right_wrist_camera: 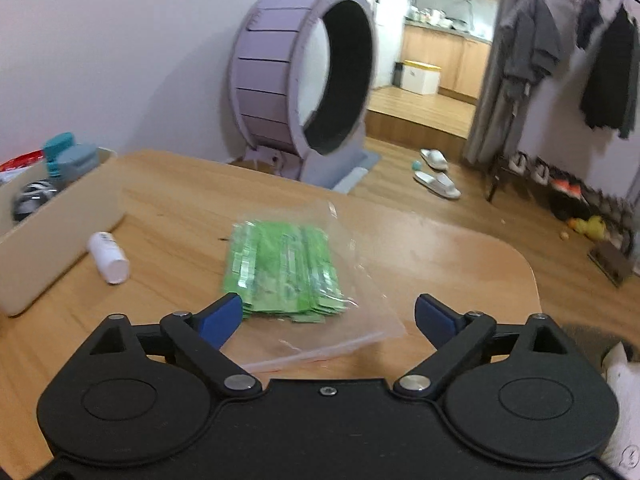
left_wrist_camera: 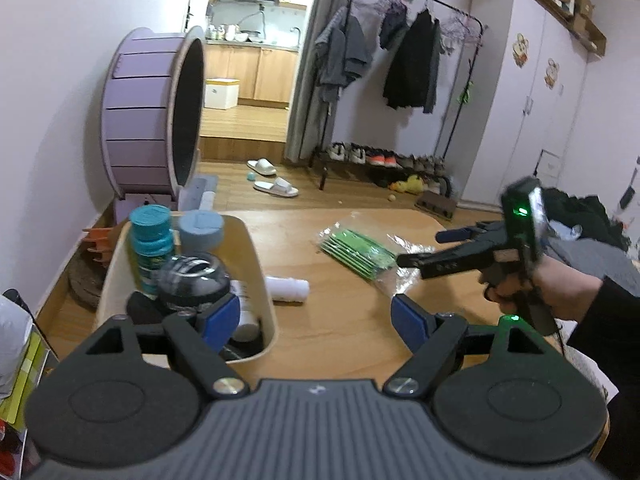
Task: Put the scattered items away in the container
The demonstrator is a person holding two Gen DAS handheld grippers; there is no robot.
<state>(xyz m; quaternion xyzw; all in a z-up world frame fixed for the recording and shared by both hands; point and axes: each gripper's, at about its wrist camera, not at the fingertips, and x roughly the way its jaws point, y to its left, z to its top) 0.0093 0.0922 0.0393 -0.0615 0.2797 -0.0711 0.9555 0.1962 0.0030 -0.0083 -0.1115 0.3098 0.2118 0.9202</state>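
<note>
Over the table (right_wrist_camera: 460, 248), both the left gripper (left_wrist_camera: 316, 316) and right gripper (right_wrist_camera: 329, 318) gape empty (green packets (right_wrist_camera: 280, 268) beneath the right).

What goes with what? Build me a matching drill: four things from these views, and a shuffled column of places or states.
1. white bottle
2. bag of green sachets
3. teal-lidded bottle
4. right gripper

a. standing inside the beige container
b. open, empty, just short of the bag
c. lying on its side on the table, beside the container
d. flat on the table, mid-surface

Pairs: 1-c, 2-d, 3-a, 4-b
</note>
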